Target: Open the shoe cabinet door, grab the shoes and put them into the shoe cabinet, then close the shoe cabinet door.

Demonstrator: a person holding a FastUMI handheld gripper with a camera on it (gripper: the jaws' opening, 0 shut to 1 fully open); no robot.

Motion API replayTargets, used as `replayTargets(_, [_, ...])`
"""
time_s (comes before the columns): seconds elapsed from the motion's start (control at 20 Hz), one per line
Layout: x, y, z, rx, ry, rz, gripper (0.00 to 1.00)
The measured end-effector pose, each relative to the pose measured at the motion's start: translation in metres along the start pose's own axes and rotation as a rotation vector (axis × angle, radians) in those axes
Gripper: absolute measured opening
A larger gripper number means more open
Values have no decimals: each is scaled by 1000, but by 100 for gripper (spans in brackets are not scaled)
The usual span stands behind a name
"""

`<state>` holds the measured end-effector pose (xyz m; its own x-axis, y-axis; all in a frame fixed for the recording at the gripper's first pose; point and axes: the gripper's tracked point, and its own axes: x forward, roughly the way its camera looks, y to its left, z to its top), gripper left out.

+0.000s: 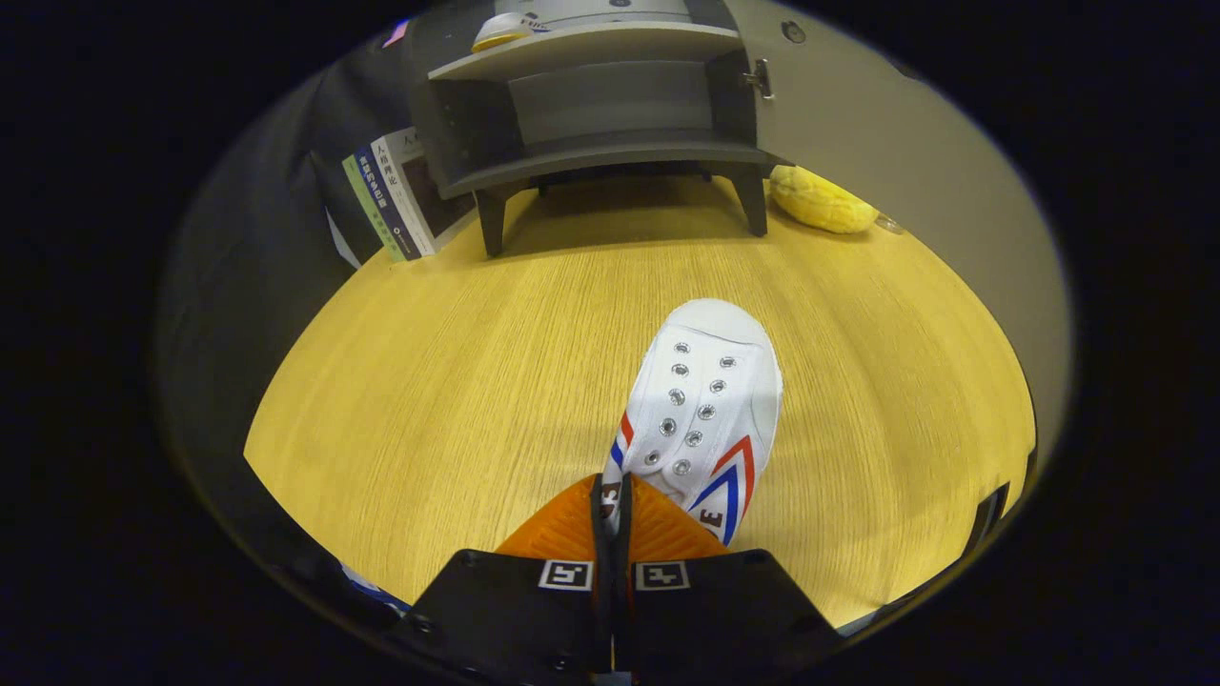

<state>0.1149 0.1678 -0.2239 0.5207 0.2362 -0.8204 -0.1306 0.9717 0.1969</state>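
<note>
Right now the gripper (610, 514) has its orange fingers (562, 529) pinched nearly together on the heel edge of the white shoe (710, 400), whose toe points toward 12 o'clock over the wooden table (429, 400). Well beyond, at 12, stands the grey cabinet (591, 105), door (896, 143) swung open toward 1. Books (396, 195) lean at its 9 o'clock side; a yellow object (822, 200) lies at 3.
</note>
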Motion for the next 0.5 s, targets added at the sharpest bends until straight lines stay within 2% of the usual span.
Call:
replayTargets(0.25, [-14,-4,16,39,-78,29,2])
replayTargets(0.5, [-28,-1,40,163,-127,103,2])
